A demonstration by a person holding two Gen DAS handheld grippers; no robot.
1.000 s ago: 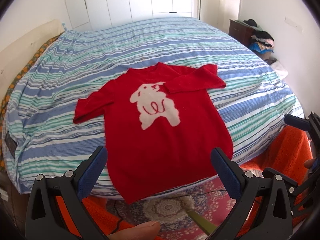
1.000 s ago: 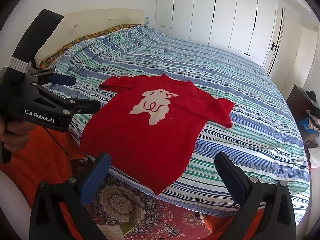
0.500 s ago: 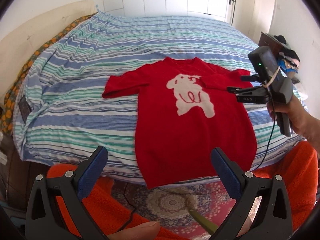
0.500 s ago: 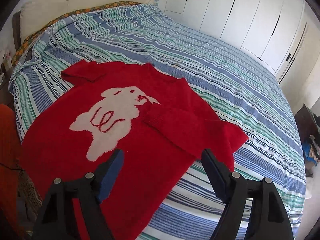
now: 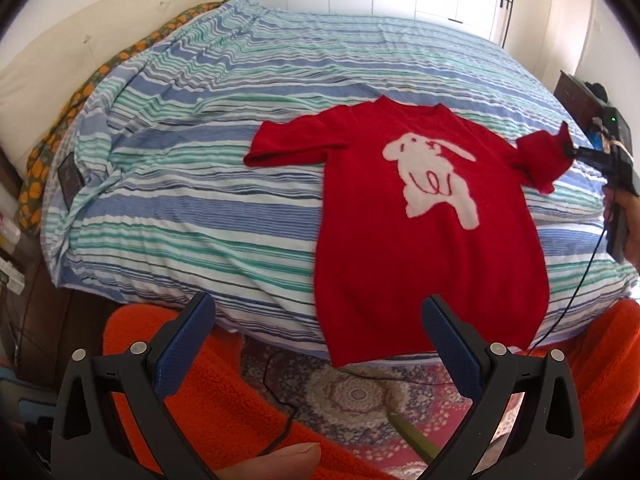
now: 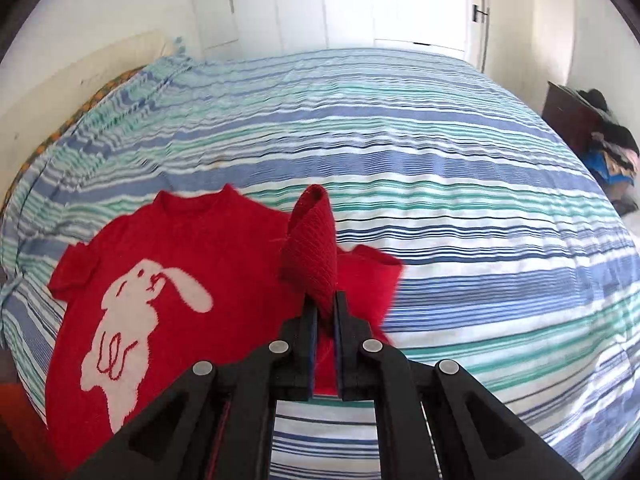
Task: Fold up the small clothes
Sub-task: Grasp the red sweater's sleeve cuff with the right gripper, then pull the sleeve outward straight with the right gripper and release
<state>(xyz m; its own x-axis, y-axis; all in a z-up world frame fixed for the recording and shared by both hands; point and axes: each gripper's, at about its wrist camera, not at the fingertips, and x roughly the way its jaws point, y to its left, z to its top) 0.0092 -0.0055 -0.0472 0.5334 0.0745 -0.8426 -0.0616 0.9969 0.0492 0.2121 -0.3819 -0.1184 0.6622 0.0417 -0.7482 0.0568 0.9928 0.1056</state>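
Note:
A small red sweater (image 5: pixel 428 240) with a white rabbit on its front lies flat on the striped bed, its hem hanging over the near edge. It also shows in the right wrist view (image 6: pixel 168 300). My right gripper (image 6: pixel 325 308) is shut on the sweater's right sleeve (image 6: pixel 312 256) and holds it lifted off the bed; the left wrist view shows that sleeve (image 5: pixel 544 156) raised at the right. My left gripper (image 5: pixel 318 320) is open and empty, off the bed's near edge, left of the hem. The left sleeve (image 5: pixel 288 144) lies spread flat.
The bed has a blue, green and white striped cover (image 5: pixel 224 184). An orange blanket (image 5: pixel 224 392) and a patterned rug (image 5: pixel 352 400) lie below the near edge. A dark nightstand with piled clothes (image 6: pixel 600 136) stands at the right. White wardrobe doors (image 6: pixel 360 0) are behind.
My right gripper has closed on the right sleeve and lifted it off the sweater's chest, outward to the right. My left gripper has shifted left and stays open.

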